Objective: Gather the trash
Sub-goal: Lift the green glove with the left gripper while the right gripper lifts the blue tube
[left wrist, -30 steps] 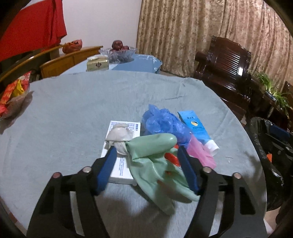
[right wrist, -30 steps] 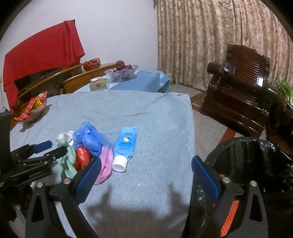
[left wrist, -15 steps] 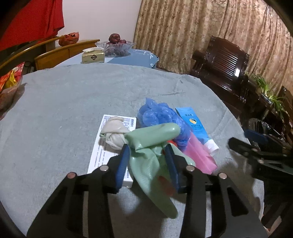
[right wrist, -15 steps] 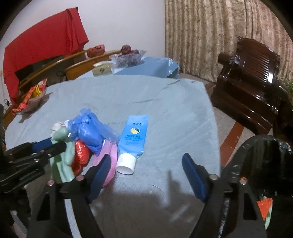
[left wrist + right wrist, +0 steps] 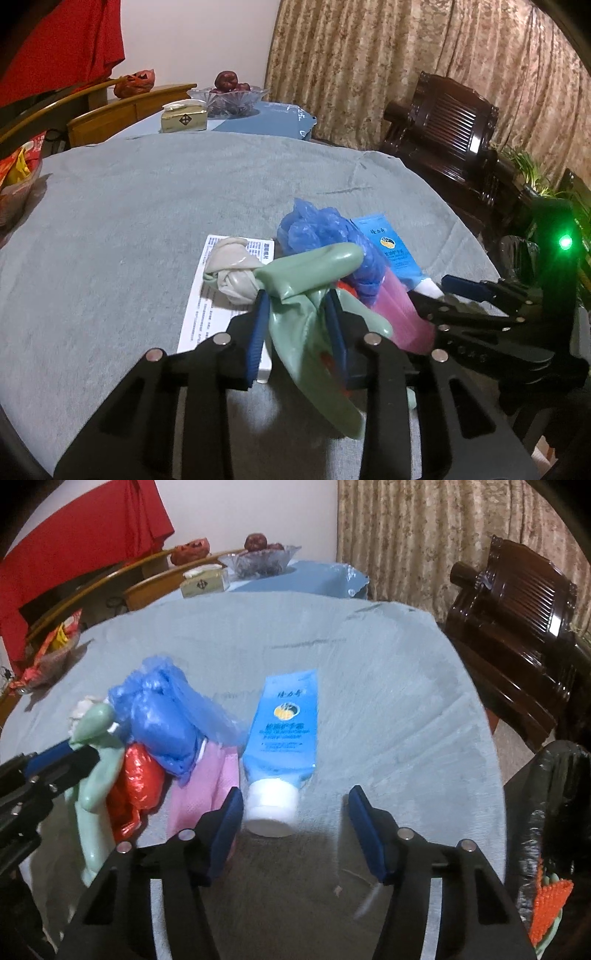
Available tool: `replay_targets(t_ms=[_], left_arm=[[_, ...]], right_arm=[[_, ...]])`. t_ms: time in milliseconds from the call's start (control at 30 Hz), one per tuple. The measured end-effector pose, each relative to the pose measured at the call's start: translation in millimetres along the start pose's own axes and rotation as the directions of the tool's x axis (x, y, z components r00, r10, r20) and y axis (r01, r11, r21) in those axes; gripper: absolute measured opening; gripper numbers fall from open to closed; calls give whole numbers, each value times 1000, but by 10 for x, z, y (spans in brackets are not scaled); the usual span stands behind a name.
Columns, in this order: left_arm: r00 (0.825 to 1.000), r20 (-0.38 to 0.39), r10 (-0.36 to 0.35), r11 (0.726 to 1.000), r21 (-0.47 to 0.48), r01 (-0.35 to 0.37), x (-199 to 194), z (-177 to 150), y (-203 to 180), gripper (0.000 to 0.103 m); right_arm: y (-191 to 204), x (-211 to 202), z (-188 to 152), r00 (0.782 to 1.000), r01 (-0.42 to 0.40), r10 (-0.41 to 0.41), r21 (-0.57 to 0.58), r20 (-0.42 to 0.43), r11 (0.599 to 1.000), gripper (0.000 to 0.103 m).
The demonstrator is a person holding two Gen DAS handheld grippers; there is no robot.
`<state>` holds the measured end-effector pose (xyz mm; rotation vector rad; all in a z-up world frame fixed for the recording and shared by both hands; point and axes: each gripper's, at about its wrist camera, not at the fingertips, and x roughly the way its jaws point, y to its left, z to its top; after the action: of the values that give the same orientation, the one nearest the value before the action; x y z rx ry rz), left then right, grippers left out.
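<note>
A: Which step is in hand?

B: The green rubber glove (image 5: 310, 295) is gripped between the clenched jaws of the left gripper (image 5: 297, 321), at the near side of the trash pile on the grey tablecloth (image 5: 129, 221).

A: And the other side?

B: The right gripper (image 5: 295, 819) is held spread wide, with the white cap of the blue tube (image 5: 282, 731) just inside its left jaw.

A: What is called for next?

B: Probably, the glove is to be lifted clear and carried right to the black bin bag (image 5: 546, 812).

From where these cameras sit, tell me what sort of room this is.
Most likely a home dining or living room: a round table under a grey cloth, a carved dark wooden armchair, beige patterned curtains and a glass fruit bowl.
</note>
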<state>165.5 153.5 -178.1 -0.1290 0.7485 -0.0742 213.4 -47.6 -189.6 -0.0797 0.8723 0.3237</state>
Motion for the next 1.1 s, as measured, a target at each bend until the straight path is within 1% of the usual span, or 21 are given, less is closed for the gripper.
replay_targets(t_ms=[100,167,200,333,567,767,1100], left_arm=[[1000,2,-3,1000,-5,3,18,8,1,33],[1000,2,-2,1000,-2,2,19,6,-1,33],[1000,4,1,1000,-1,-1,17,12,-4,32],[1000,8,2,1000,-6,-2,-14,30,3,26],[998,52,-24,1000,8,24,-219,66,-65,16],[996,81,-37,999,21,35,-394,61,-165,14],[991,123,-62,997,59,55,-627,122,-385,13]], right_arm=[[-24,35,32,1000,-6,6,14,-6,1000,52],[-28,38,51,1000,-16,16,10,-5,1000,41],[-27,36,65,1000,-24,24,4,-8,1000,29],[-45,-46,74,999,-34,34,3,2,999,29],[-116,-361,44,998,-38,38,0,54,999,29],[-232,-608,-9,996,-36,34,12,81,999,29],[-324,-962,50,988,-39,34,26,149,999,29]])
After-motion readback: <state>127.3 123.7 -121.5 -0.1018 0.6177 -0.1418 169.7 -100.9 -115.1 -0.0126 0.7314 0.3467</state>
